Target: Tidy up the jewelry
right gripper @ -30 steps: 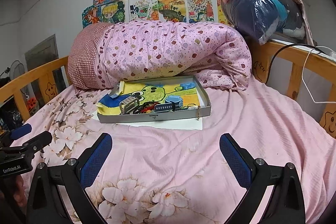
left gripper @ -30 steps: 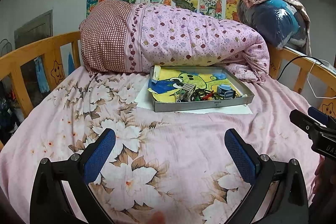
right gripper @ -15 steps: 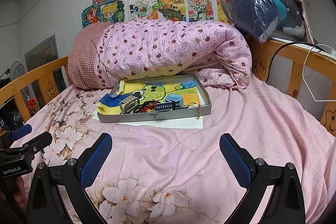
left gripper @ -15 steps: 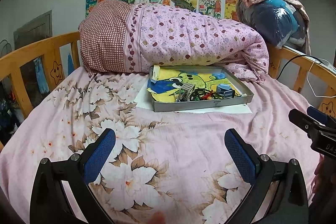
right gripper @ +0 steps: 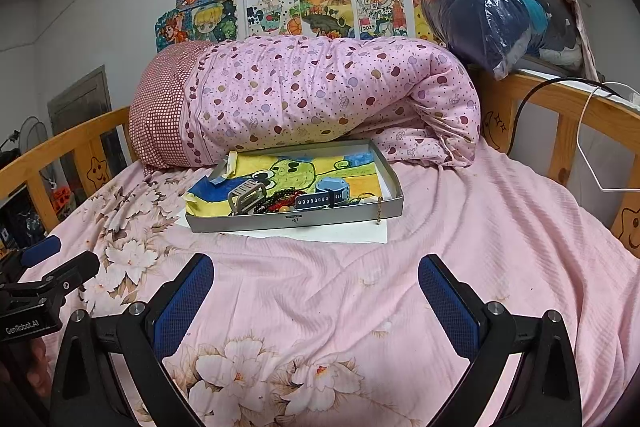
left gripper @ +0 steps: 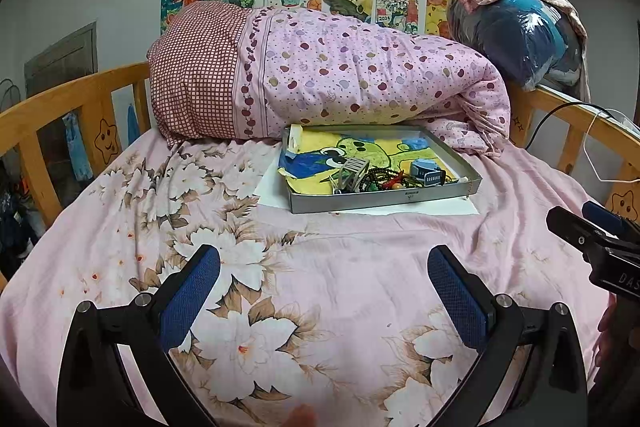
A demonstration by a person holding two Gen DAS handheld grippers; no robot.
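A pink floral bedsheet [right gripper: 460,227] covers the bed, with a rolled pink quilt [right gripper: 320,95] at its head. Just in front of the quilt sits a shallow grey metal tray [right gripper: 296,221] on white paper. In the tray lie a blue watch [right gripper: 326,193], dark bead strings [right gripper: 280,201] and a grey watch band [right gripper: 246,195]. The left gripper [left gripper: 324,287] and right gripper [right gripper: 316,291] hover near the sheet, well short of the tray, their 2 blue-padded fingers spread wide, holding nothing.
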